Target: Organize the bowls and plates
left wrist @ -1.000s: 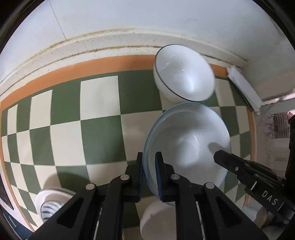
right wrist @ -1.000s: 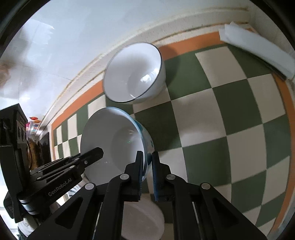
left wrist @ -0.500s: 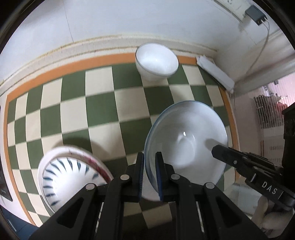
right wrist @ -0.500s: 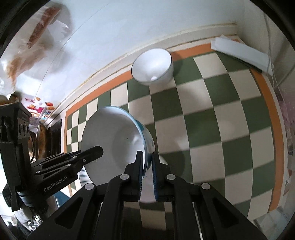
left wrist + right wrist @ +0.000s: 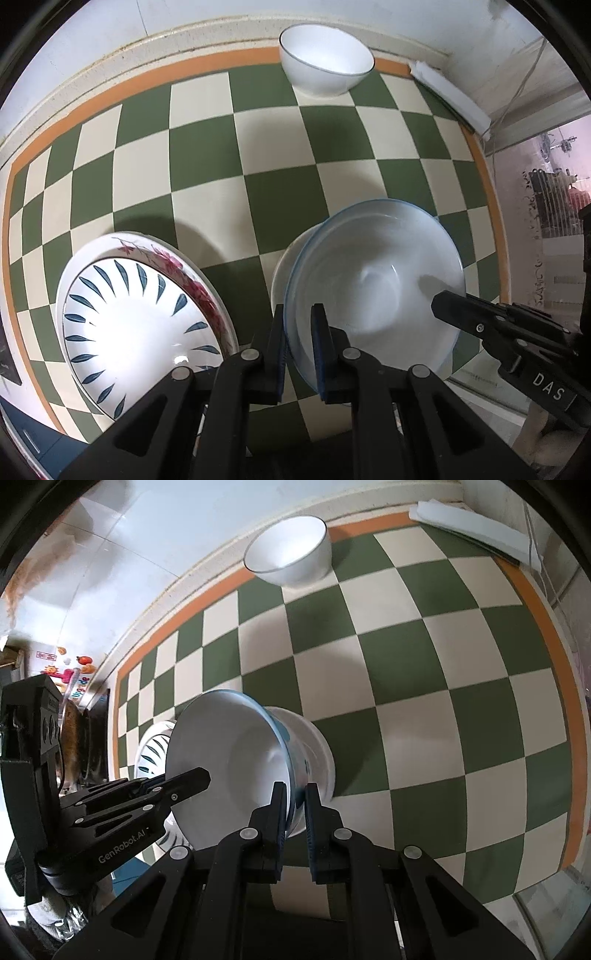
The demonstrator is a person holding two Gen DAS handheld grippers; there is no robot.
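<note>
Two white bowls (image 5: 373, 295) (image 5: 325, 66), two stacked patterned plates (image 5: 140, 317), one folded white cloth (image 5: 448, 96).

Blue-rimmed bowl (image 5: 373, 291): glazed ceramic by its look, smooth, glossy white. Leaf-patterned plate (image 5: 136, 325), lower left of the frame: same glossy glaze, strong glare spot. Small white bowl (image 5: 325, 62), top of frame: smooth, softer sheen. Checked tabletop (image 5: 207, 155) covering: smooth, matt, vinyl-like. Left tool (image 5: 297, 347) and right tool (image 5: 294, 819): matt black plastic, metal pivot pins.
</note>
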